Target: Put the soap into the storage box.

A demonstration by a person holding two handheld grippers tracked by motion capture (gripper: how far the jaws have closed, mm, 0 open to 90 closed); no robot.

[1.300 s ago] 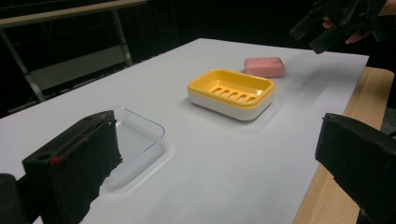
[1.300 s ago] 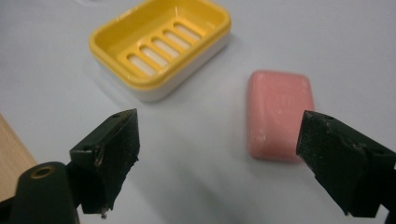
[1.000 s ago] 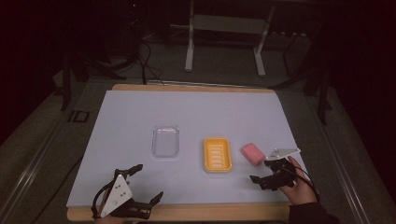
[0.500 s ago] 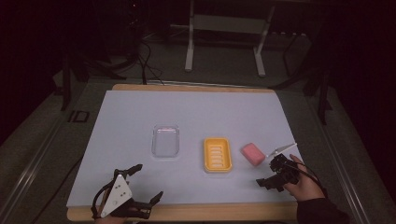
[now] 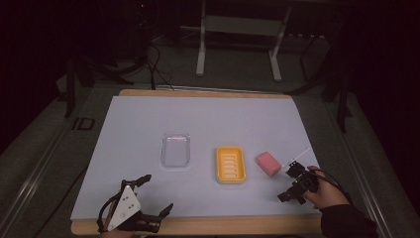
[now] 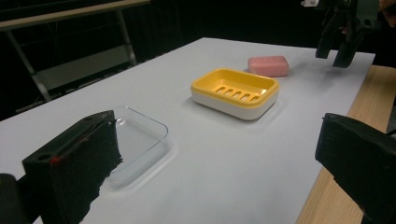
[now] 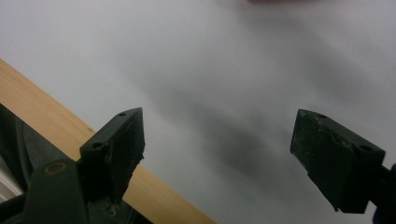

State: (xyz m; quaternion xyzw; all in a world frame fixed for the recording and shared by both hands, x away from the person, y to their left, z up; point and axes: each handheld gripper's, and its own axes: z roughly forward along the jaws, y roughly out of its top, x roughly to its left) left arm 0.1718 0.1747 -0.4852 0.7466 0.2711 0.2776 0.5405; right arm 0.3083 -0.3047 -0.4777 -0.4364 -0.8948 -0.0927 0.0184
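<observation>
1. Writing: a dark tag [image 5: 84,123] lies at the left of the high view, just off the white sheet's [image 5: 208,119] edge, with marks that look like "ID" (too small to be sure). No brand or label can be read on anything else.
2. The left gripper [image 5: 154,195] sits at the lower left of the high view, jaws spread wide and holding nothing; in its own view they frame the clear tray [image 6: 135,140] without touching it.
3. The right gripper [image 5: 291,183] is at the lower right of the high view, just below the pink soap bar [image 5: 268,163]; its jaws stand wide apart over the bare sheet, pinching nothing.
4. The yellow soap dish [image 5: 231,164] lies in the middle of the high view, between the clear tray and the pink bar, apart from both.
</observation>
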